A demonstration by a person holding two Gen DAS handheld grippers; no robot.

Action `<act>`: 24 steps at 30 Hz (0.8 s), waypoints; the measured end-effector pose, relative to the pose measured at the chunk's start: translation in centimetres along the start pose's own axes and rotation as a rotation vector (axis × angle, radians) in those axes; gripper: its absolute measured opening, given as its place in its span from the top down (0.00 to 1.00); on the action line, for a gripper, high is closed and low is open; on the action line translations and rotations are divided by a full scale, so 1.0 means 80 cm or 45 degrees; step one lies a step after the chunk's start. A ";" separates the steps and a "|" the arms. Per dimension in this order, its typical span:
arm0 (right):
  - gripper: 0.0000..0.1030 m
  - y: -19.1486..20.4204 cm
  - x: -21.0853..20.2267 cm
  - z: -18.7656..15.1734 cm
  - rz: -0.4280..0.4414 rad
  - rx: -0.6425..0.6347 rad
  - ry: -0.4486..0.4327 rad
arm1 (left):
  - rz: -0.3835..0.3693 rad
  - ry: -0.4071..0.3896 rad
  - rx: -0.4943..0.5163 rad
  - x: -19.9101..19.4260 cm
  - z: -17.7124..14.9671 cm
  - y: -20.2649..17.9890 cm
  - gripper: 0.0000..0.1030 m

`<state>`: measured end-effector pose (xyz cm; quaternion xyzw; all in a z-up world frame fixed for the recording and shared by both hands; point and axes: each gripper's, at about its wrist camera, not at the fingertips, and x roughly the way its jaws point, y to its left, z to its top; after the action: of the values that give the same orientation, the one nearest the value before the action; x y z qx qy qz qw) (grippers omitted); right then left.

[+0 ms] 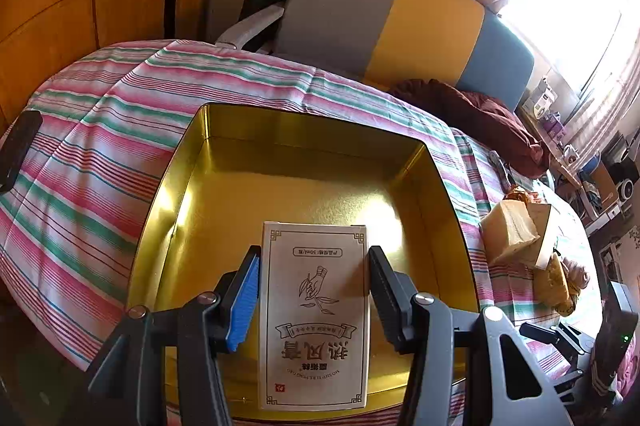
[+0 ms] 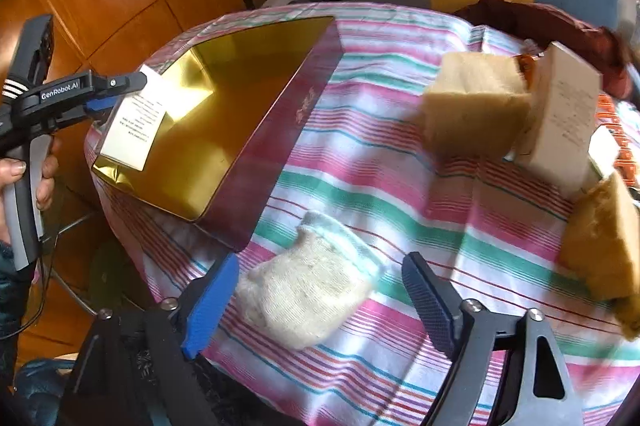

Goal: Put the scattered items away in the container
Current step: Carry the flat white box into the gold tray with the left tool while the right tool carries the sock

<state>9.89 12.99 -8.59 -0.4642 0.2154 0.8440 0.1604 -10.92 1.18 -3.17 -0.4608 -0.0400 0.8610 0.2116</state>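
While left gripper [image 1: 314, 290] clenched box [image 1: 314, 310] over tin [image 1: 168, 186], box hung above near edge: lower flat onto floor, then release. Right gripper [image 2: 320, 290] gaped, straddling sock [image 2: 308, 286] on desk [image 2: 400, 186], beside tin; descend, pinch mid-sock.

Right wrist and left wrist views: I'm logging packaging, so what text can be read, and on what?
"GenRobot.AI": on the left claw, seen in the right wrist view.
"50ml": in a small frame on the cream box, upside down to the camera.
Large Chinese characters and a Latin line on that box: not surely readable.
Gold mark on the tin: blurred.
Print on the white carton: blurred.
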 end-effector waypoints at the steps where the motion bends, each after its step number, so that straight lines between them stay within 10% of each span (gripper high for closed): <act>1: 0.26 0.002 0.007 0.001 0.005 -0.010 0.030 | 0.006 0.002 -0.002 0.000 0.000 0.000 0.49; 8: 0.48 0.010 0.000 -0.002 -0.049 -0.054 -0.029 | 0.031 -0.009 -0.016 -0.008 -0.002 0.007 0.49; 24: 0.50 0.009 -0.038 0.069 -0.099 -0.033 -0.213 | 0.015 -0.033 -0.013 -0.009 0.013 0.018 0.49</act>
<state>7.21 15.00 -3.19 -0.4020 0.1723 0.8757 0.2045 -11.87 -0.32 -2.43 -0.4510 -0.0445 0.8679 0.2037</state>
